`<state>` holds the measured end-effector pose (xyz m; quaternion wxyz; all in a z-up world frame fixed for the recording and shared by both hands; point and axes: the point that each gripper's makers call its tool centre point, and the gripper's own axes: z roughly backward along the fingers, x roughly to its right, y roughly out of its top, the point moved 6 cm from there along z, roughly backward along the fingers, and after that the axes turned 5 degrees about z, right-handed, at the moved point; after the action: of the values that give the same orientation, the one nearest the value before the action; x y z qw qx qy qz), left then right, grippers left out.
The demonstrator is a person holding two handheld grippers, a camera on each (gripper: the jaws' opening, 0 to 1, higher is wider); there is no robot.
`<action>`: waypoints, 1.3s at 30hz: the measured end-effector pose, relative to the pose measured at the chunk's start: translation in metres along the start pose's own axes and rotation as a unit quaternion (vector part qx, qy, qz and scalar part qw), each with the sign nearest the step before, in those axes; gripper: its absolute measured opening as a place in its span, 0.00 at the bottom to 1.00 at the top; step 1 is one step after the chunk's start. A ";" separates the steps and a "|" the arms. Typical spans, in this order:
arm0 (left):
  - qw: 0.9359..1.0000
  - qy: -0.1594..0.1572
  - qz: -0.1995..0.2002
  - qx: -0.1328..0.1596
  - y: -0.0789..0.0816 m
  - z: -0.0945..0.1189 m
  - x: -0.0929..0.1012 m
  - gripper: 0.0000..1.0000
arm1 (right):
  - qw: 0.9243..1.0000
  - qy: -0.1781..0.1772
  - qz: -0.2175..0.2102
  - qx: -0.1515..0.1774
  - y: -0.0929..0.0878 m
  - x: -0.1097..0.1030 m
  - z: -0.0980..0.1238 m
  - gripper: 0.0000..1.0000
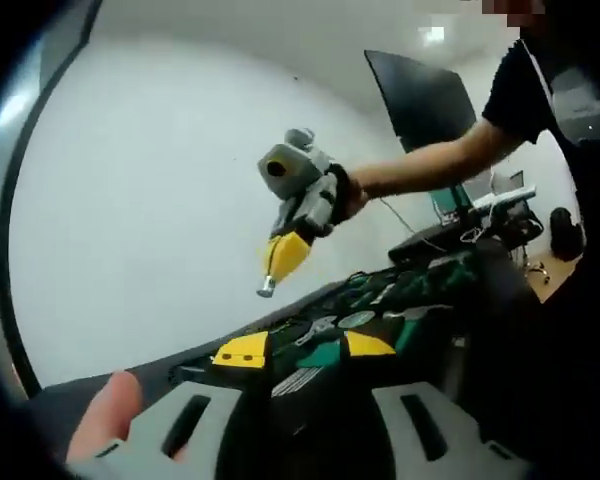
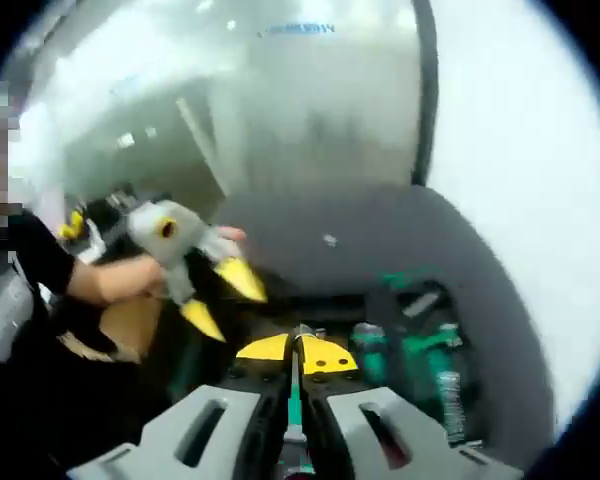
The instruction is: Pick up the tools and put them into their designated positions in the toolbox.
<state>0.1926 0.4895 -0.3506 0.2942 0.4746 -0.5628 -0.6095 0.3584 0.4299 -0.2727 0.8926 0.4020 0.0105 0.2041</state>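
Both grippers are up in the air over the toolbox (image 1: pixel 380 300), which lies open on a dark surface (image 1: pixel 90 385) with a white wall behind it. In the left gripper view, the left gripper (image 1: pixel 310 345) has its grey jaws wide apart, yellow tips spread over the box's near edge and nothing between them; a fingertip (image 1: pixel 105 415) shows at the lower left beside one jaw. Past it, the right gripper (image 1: pixel 268 285) hangs above the box in a person's hand (image 1: pixel 345 195), its yellow jaws drawn together on a small metal piece (image 1: pixel 266 290) sticking out at the tip, too small to say which tool. The box holds green-handled tools (image 1: pixel 420 310) and silvery ones in their slots, blurred. Over in the right gripper view, the right gripper (image 2: pixel 295 350) has its jaws pressed together, yellow tips meeting, a thin green-and-metal shaft (image 2: pixel 294 410) caught down the line between them. Just beyond, the toolbox (image 2: pixel 380 300) sits with green-handled tools (image 2: pixel 430 355) lying side by side to the right. On the left of this view the left gripper (image 2: pixel 225 300) is in the air, yellow jaws splayed apart and empty, held in a hand (image 2: pixel 140 275).
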 end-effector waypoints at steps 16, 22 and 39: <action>0.999 -0.001 -0.034 -0.041 -0.013 -0.004 0.003 0.21 | 0.969 -0.014 -0.026 -0.243 -0.041 0.071 -0.061 0.01; 0.998 -0.002 -0.044 -0.048 -0.015 -0.004 0.004 0.21 | 0.957 0.012 -0.005 -0.290 -0.044 0.073 -0.073 0.01; 0.997 -0.009 -0.051 -0.055 -0.016 -0.002 0.003 0.21 | 0.919 0.041 0.088 -0.382 -0.050 0.079 -0.094 0.00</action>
<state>0.1964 0.4886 -0.3670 0.2832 0.4804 -0.5061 -0.6579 0.4313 0.4968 -0.3612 0.9554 0.0208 -0.0668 0.2869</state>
